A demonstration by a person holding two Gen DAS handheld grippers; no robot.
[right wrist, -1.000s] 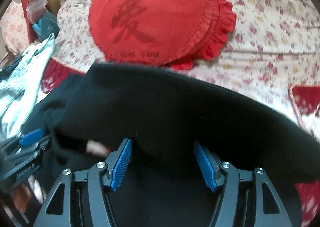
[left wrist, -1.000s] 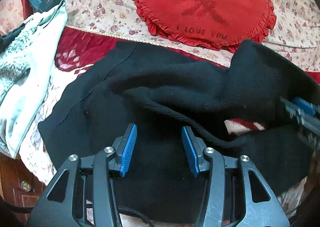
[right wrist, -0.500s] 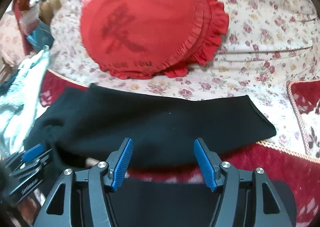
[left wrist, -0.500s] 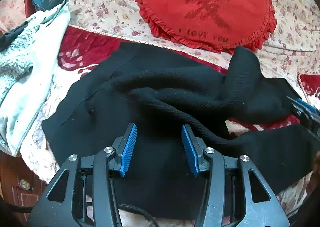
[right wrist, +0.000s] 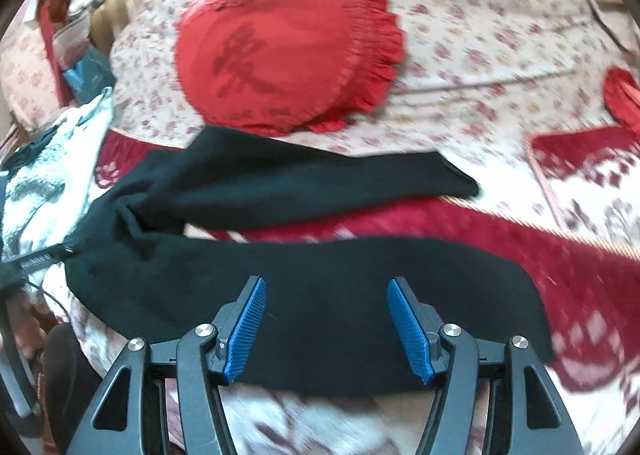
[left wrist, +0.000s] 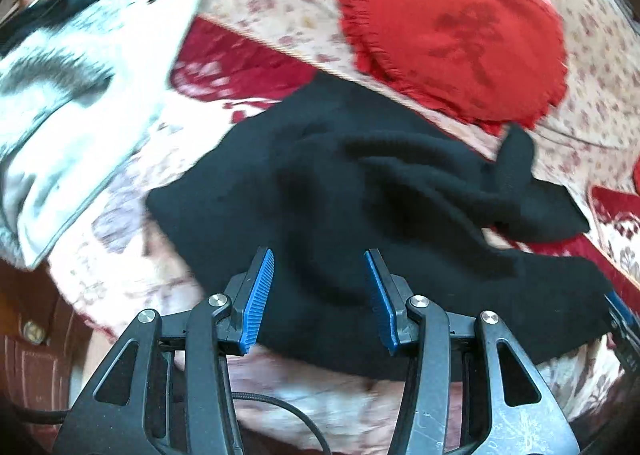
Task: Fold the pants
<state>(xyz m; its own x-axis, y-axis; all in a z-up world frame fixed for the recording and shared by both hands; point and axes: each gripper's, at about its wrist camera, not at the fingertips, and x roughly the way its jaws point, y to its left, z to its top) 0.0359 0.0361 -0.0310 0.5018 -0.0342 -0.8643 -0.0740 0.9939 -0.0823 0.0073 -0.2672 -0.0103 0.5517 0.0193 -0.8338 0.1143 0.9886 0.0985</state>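
Left wrist view: the left claw (left wrist: 318,295) hangs with its jaws wide apart and nothing between the blue pads, just above the near edge of the black pants (left wrist: 360,223). The pants lie on the bed (left wrist: 132,239), waist end bunched and twisted toward the left, with ridges of rumpled knit running off to the right. A red heart cushion (left wrist: 452,35) sits at the far right, touching or just beside the pants' far edge, and a white-and-grey garment (left wrist: 80,95) lies on the left, apart from the pants.

Right wrist view: the right claw (right wrist: 326,329) is also spread wide and empty, over the near leg of the pants (right wrist: 320,267). Here the two legs stretch out to the right, parted by a strip of red bedspread (right wrist: 440,223); the far leg ends near the cushion (right wrist: 288,51). The tip of the left claw shows at the left edge.

The fabric looks like a soft, light ribbed knit: limp, likely to sag and stretch, not slippery. A pinch at the hem of a leg, or at the waistband corner, would probably carry it best, with a thin nip of cloth so the layers do not bunch.
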